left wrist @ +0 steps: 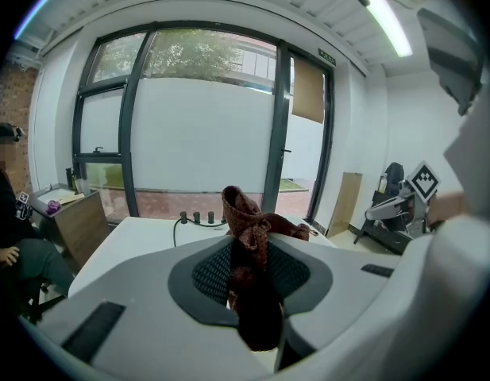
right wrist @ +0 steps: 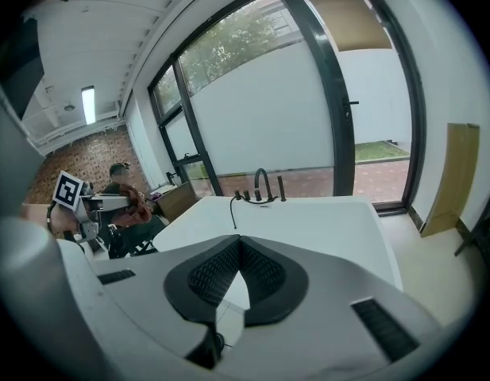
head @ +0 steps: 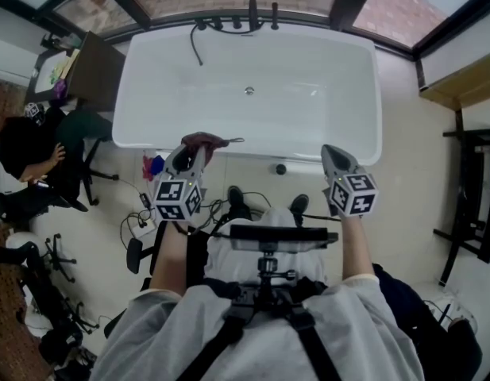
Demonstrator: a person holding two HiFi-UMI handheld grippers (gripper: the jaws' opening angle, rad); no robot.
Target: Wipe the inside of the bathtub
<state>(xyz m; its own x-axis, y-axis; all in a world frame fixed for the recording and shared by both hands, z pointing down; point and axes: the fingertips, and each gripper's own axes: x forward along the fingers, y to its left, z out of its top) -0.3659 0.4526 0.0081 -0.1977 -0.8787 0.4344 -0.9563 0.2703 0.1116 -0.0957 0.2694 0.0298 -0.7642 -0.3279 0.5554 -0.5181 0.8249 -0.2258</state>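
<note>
Bathtub (head: pixel 308 62): white, glossy, rectangular, standing on the floor just ahead of both grippers. Left gripper (head: pixel 189 155) fingers pinch a reddish-brown cloth (head: pixel 202 140); right gripper (head: pixel 334 157) fingers meet, holding nothing.

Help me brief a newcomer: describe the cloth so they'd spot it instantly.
Find the big white bathtub below the windows. At its near rim, the left tongs pinch the cloth. It's the only dark reddish-brown, crumpled thing against that white.

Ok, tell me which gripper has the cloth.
The left gripper, with its jaws shut on the reddish-brown cloth; the right gripper holds nothing.
</note>
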